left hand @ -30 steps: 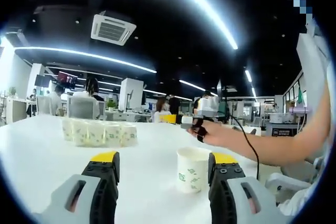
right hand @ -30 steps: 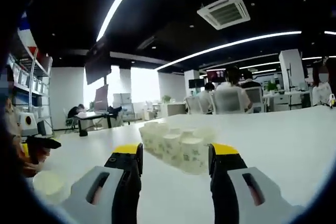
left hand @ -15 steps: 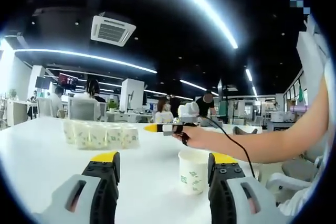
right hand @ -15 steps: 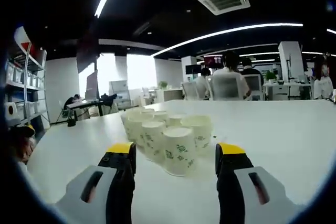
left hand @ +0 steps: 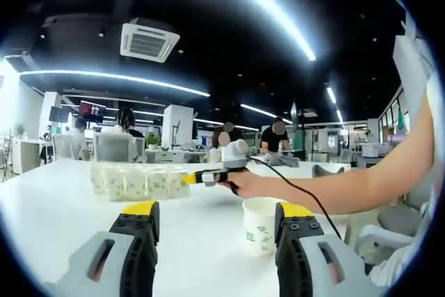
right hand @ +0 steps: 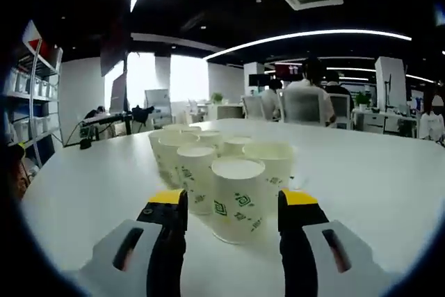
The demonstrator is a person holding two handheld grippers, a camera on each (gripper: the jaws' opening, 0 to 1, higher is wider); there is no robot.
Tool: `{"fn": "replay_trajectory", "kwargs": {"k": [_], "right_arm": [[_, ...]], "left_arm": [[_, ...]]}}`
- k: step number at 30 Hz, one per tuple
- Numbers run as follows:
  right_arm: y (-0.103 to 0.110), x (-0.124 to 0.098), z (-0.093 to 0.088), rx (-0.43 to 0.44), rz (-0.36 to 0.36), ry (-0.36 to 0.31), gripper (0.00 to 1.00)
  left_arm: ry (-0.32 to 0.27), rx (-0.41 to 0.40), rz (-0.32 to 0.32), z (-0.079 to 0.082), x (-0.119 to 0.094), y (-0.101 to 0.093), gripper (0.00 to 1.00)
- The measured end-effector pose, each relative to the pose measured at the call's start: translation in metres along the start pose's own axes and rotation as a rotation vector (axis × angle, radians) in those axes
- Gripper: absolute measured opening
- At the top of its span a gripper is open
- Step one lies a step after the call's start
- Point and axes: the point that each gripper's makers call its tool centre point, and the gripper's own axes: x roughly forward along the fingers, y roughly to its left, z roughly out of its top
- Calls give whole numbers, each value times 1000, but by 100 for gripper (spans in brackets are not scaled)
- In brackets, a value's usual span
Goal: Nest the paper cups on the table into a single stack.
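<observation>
In the right gripper view, a cluster of several white paper cups with green prints stands on the white table. The nearest cup sits between my right gripper's open jaws, not gripped. In the left gripper view, my left gripper is open above the table, with a single paper cup just inside its right jaw. The same cluster of cups stands farther off at the left. The right gripper, held by a hand, reaches toward that cluster.
A person's forearm crosses the left gripper view from the right, with a black cable hanging from it. Office desks, chairs and seated people lie beyond the table. Shelving stands at the left of the right gripper view.
The right gripper has moved closer to the cup cluster, its jaws now on either side of the nearest cup. In the left gripper view the hand with the right gripper has advanced leftward.
</observation>
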Motion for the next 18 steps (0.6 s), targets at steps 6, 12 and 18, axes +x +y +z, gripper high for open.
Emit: {"fn": "replay_trajectory", "kwargs": {"k": [6,12,18], "right_arm": [[-7,14,5,-32,-31,20,46],[-12,18,5,-32,-45,22,42],[-10,18,5,-30,-41,14,38]], "left_arm": [[-4,3,3,2,1,0,72],[-4,8,0,1,2,-1,71],[1,4,-4,-2,3,0,71]]}}
